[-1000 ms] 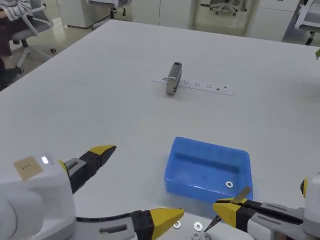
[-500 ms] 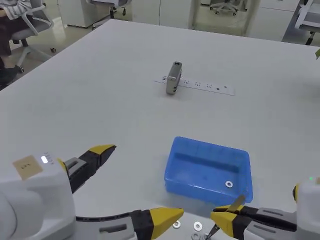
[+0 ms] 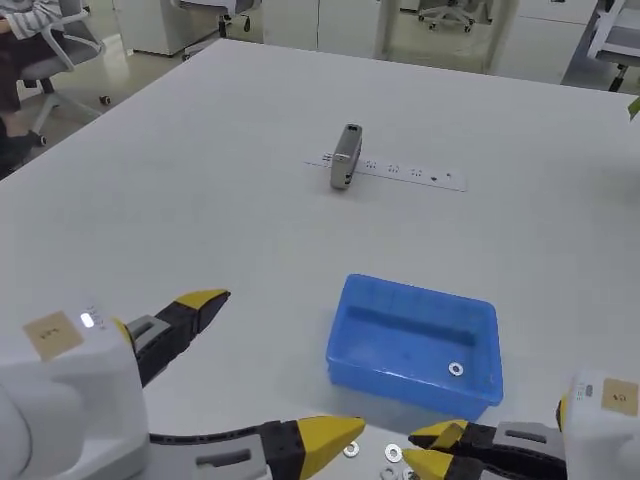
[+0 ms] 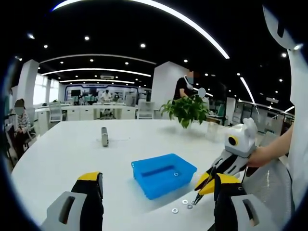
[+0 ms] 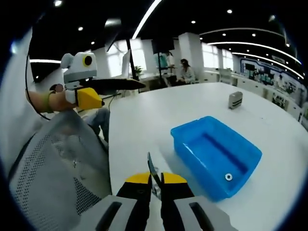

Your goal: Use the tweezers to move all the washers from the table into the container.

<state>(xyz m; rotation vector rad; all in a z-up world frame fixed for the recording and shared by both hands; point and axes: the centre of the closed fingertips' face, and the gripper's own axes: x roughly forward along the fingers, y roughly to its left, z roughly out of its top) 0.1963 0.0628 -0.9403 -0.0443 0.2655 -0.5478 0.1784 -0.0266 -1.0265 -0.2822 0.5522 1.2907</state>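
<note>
Right tool [image 5: 152, 179] clenched on tweezers [image 5: 150, 166], tweezer tips just beside loose washers [image 3: 393, 454] at the bench's [image 3: 200, 210] near edge, in front of blue container [image 3: 395, 376] holding one washer [image 3: 456, 369], left tool [image 3: 290, 362] released, jaws wide apart

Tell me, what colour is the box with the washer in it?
Bright blue. The container shows best in the head view.

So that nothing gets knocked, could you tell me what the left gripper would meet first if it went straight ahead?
Most likely the blue container, which lies ahead between the left gripper's open jaws, though depth is hard to judge.
</note>
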